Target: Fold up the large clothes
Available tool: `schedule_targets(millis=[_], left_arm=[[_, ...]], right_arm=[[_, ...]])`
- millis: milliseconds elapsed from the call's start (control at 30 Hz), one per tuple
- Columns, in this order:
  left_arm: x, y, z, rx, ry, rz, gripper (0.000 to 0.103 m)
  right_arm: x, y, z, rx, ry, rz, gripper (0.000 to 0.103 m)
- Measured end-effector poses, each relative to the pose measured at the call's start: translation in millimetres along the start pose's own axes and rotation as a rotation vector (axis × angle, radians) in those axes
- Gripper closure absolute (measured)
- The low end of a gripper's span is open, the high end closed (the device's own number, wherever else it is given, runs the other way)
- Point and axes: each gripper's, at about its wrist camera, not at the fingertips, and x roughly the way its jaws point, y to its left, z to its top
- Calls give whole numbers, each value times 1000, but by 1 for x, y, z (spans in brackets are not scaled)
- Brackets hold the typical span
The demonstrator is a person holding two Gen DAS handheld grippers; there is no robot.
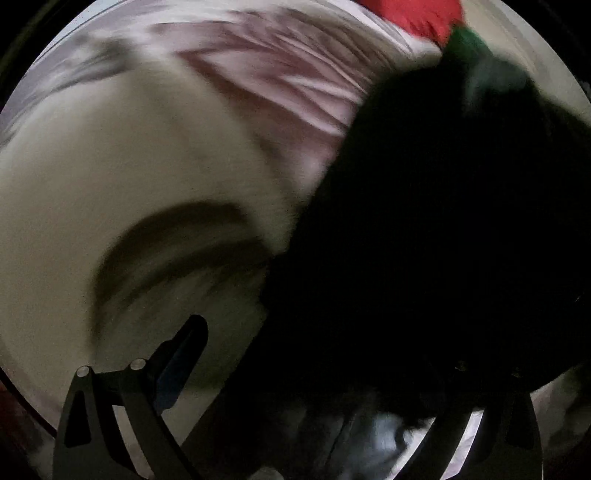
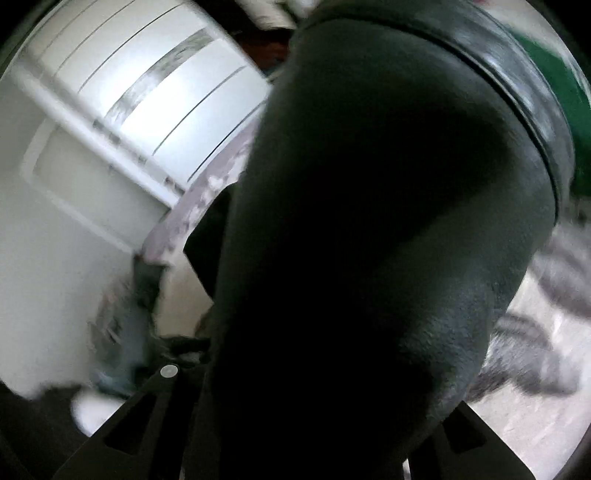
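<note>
Dark garment (image 1: pixel 424 240) fills the right half of the left wrist view, blurred, almost black, no detail readable. It drapes over the right side of the left gripper (image 1: pixel 295 387) and hides the right finger completely. Left finger (image 1: pixel 177 362) shows clear of the cloth, angled up and right. Jaw state on this side: cannot tell, cloth covers the gap and the far finger.

In the right wrist view the same dark garment (image 2: pixel 369 240) hangs right in front of the lens, a tall bulging fold with a stitched hem or band (image 2: pixel 509 96) curving along its upper right edge. It runs down into the right gripper (image 2: pixel 295 424), between the two finger bases seen at the bottom. Fingertips buried under fabric, so whether the jaws are clamped on it is not visible; cannot tell.

Around it, left view: pale cream cloth (image 1: pixel 129 184) at left and centre, pinkish striped sheet (image 1: pixel 288 85) above it, a red item (image 1: pixel 413 18) and a green item (image 1: pixel 469 40) at top right, touching the dark cloth's top edge.

Right view: white panelled furniture (image 2: pixel 129 92) at left, grey patterned bedding (image 2: pixel 535 350) at lower right, green patch (image 2: pixel 557 92) at upper right. Heavy motion blur in both.
</note>
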Motion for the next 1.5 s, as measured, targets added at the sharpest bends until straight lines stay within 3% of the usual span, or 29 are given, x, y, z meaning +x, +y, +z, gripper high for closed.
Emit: schedule_targets(millis=[233, 400, 467, 533, 600, 667, 700, 833, 933, 1033, 1133, 1267, 1367, 1500], left_arm=[[-85, 96, -69, -272, -124, 100, 2], [-103, 129, -115, -364, -143, 144, 2], [-107, 125, -126, -371, -148, 158, 2], [-108, 131, -136, -383, -158, 160, 2], [-108, 133, -138, -392, -161, 146, 2], [-112, 135, -145, -394, -164, 129, 2], [-112, 133, -141, -388, -162, 127, 2], [-128, 117, -146, -346, -186, 116, 2], [-138, 103, -149, -332, -201, 85, 2], [-138, 88, -156, -314, -193, 73, 2], [-127, 75, -165, -294, -162, 90, 2], [-105, 69, -185, -315, -117, 117, 2], [-89, 68, -199, -367, -96, 141, 2], [-80, 63, -209, -458, -116, 177, 2]], right_arm=[[-11, 101, -68, -444, -33, -62, 84], [7, 154, -165, -786, 68, -31, 83], [20, 164, -203, -884, 135, -25, 80], [29, 169, -231, -942, 188, -43, 71], [31, 175, -248, -982, 236, -34, 42], [25, 189, -259, -1022, 282, -52, 32], [17, 191, -258, -1017, 301, -62, 28], [-14, 191, -255, -962, 410, -116, 27], [-38, 204, -230, -903, 454, -138, 27], [-41, 202, -178, -748, 508, -97, 25], [-60, 179, -155, -516, 553, -36, 23], [-23, 104, -80, -165, 544, 28, 21], [25, 55, -56, -35, 572, 78, 20], [121, 8, -49, 48, 736, 240, 18]])
